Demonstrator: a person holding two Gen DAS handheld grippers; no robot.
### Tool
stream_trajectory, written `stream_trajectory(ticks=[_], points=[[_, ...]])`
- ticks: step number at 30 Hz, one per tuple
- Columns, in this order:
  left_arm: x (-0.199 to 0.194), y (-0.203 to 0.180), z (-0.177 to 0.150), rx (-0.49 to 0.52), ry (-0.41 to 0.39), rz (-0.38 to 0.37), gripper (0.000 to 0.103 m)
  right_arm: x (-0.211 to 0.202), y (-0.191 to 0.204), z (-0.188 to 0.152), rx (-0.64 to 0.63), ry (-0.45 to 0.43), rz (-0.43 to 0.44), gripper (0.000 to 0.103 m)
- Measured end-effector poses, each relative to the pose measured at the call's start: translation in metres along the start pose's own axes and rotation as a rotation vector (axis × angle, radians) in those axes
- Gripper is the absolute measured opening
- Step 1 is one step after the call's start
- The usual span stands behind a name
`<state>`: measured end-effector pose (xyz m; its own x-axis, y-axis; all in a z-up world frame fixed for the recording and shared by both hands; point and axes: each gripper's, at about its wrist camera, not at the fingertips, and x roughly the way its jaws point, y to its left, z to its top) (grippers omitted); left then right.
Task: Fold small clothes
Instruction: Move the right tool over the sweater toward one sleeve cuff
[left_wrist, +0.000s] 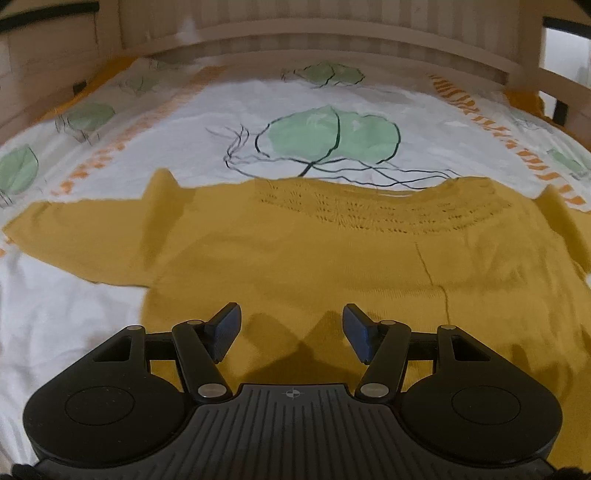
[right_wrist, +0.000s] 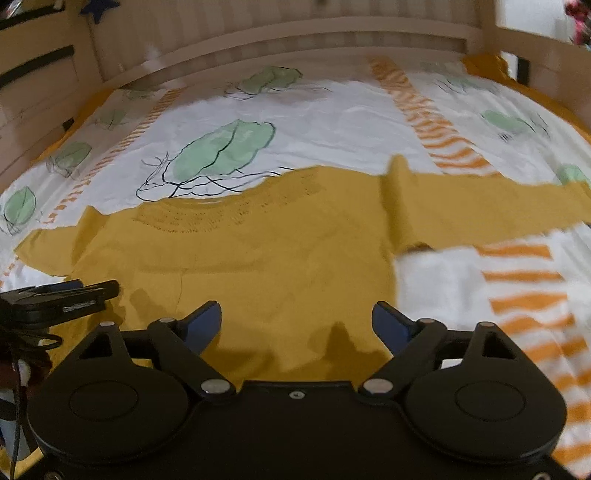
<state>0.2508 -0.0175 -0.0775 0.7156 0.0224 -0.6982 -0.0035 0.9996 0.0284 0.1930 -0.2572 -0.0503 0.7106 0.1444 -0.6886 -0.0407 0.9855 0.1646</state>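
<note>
Both grippers hover low over the hem: left gripper (left_wrist: 291, 328) with jaws apart, nothing between them, right gripper (right_wrist: 295, 325) spread wider, also empty. Beneath them the mustard knit sweater (left_wrist: 295, 258) lies flat, sleeves out, eyelet yoke farthest. It's on a white bedsheet (left_wrist: 184, 122) with green leaves and orange stripes. Beyond, a wooden headboard (left_wrist: 332, 40). No readable writing.

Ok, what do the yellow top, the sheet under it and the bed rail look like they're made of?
Yellow top: looks like a fine knit, matte, with rows of small eyelet holes below the neckline; fibre cannot be told.
Sheet: thin woven cloth, probably cotton, creased, printed with green leaves and orange stripes.
Bed rail: pale wood by its colour and slats; blur hides any grain.
</note>
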Motion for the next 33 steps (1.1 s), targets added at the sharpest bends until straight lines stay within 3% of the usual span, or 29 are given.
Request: stream_trajectory(ticks=[3, 7, 9, 11, 15, 24, 33], points=[[0.013, -0.003, 0.005, -0.044, 0.002, -0.035, 0.059, 0.013, 0.001, 0.003, 0.002, -0.001, -0.001, 0.082], [0.025, -0.016, 0.007, -0.031, -0.02, -0.059, 0.059, 0.018, -0.01, 0.002, 0.001, -0.004, -0.029, 0.082], [0.033, -0.024, 0.002, 0.002, -0.021, -0.032, 0.061, 0.017, -0.018, 0.002, 0.001, -0.011, -0.049, 0.082], [0.032, -0.031, -0.006, 0.046, -0.071, -0.008, 0.062, 0.017, -0.029, 0.002, 0.012, -0.018, -0.071, 0.082], [0.033, -0.032, -0.009, 0.043, -0.093, -0.002, 0.067, 0.016, -0.055, 0.004, 0.037, -0.033, -0.128, 0.082], [0.042, -0.031, -0.01, 0.017, -0.097, 0.012, 0.079, 0.016, -0.148, 0.024, 0.084, -0.093, -0.308, 0.082], [0.045, -0.031, -0.011, 0.009, -0.098, 0.013, 0.082, 0.03, -0.261, 0.061, 0.222, -0.088, -0.498, 0.081]])
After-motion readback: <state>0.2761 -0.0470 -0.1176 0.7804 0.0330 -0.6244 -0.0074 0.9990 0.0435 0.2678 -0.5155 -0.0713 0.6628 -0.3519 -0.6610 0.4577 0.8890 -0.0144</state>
